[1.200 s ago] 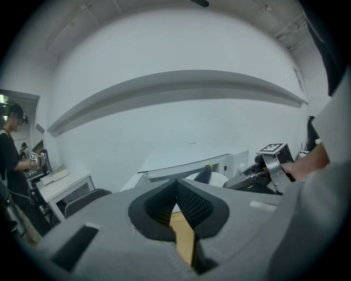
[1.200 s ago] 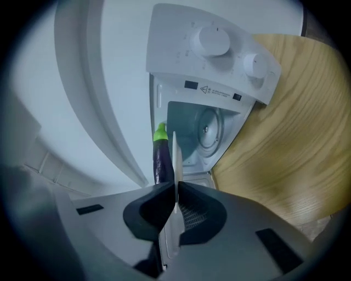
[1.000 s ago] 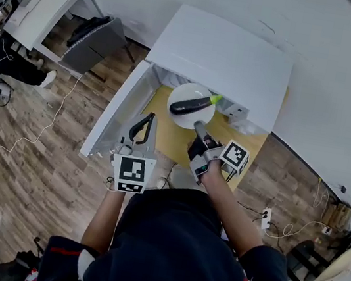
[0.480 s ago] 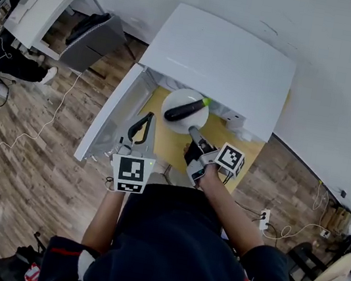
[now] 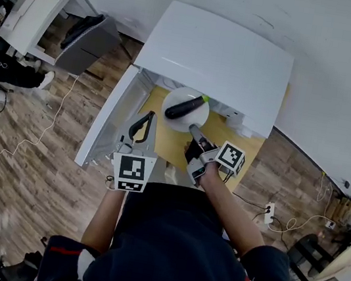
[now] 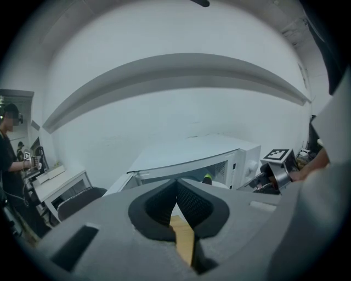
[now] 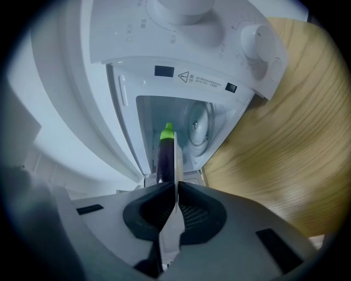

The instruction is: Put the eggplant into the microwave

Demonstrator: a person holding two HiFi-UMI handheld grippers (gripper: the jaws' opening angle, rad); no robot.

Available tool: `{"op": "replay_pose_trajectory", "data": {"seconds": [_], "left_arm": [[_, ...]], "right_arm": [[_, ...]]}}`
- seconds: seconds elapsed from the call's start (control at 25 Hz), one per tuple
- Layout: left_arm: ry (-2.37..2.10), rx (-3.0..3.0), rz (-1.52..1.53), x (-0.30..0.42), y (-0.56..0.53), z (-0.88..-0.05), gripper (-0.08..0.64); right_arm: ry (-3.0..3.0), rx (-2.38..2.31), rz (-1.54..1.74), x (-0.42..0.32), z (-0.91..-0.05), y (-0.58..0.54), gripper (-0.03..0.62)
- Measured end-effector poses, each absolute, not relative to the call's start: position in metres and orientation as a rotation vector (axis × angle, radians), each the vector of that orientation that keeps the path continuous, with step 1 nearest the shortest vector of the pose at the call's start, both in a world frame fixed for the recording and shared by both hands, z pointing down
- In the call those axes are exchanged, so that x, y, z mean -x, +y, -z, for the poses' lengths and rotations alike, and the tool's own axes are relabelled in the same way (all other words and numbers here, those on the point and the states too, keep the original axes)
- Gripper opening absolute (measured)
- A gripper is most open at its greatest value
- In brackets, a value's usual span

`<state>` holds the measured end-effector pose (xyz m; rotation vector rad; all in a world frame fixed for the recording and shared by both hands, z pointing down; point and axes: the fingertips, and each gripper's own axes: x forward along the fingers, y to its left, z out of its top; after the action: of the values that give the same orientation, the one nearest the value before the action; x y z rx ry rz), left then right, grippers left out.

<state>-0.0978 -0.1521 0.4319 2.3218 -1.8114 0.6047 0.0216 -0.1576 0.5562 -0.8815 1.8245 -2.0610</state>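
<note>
**Head view.** White boxy microwave [image 5: 215, 60] with a smooth top and its door [image 5: 106, 122] swung open to the left. It stands on a wood-grain table [image 5: 161, 144]. A round white plate [image 5: 188, 121] is at the mouth of the cavity. The eggplant [image 5: 182, 108] lies on it, dark, glossy and elongated, with its long axis diagonal and its green stem end towards the microwave. The right gripper [image 5: 194, 130] is clamped on the plate's near rim. The left gripper [image 5: 144, 120] is apart from the plate, over the table. Each gripper's cube carries black-and-white square markers.

**Left gripper view.** The ribbed black pads meet at the tips, with nothing between them. Beyond them only the eggplant's green tip [image 6: 207, 178] shows, in front of the microwave [image 6: 192, 156].

**Right gripper view.** The jaws pinch the plate [image 7: 176, 164], which is seen edge-on. The eggplant [image 7: 164, 156] points away into the cavity, green end farthest. Above the opening is a warning-triangle label [image 7: 184, 76] whose small print is unreadable. A round white knob [image 7: 255, 38] has faint scale marks.
</note>
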Motion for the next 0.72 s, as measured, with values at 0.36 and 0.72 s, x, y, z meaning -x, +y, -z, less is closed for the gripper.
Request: {"op": "replay_pose_trajectory", "data": {"seconds": [0.36,0.72], "left_arm": [[-1.691,-2.407,-0.616,0.104,-0.163,-0.438,0.014],[-1.565,-2.462,-0.650,0.107,-0.171,-0.453,0.014]], "right_arm": [[1.762,0.973,2.003,-0.017,-0.565,-0.161,0.023],[1.667,1.075,1.984,-0.018,-0.588,-0.165,0.023]]}}
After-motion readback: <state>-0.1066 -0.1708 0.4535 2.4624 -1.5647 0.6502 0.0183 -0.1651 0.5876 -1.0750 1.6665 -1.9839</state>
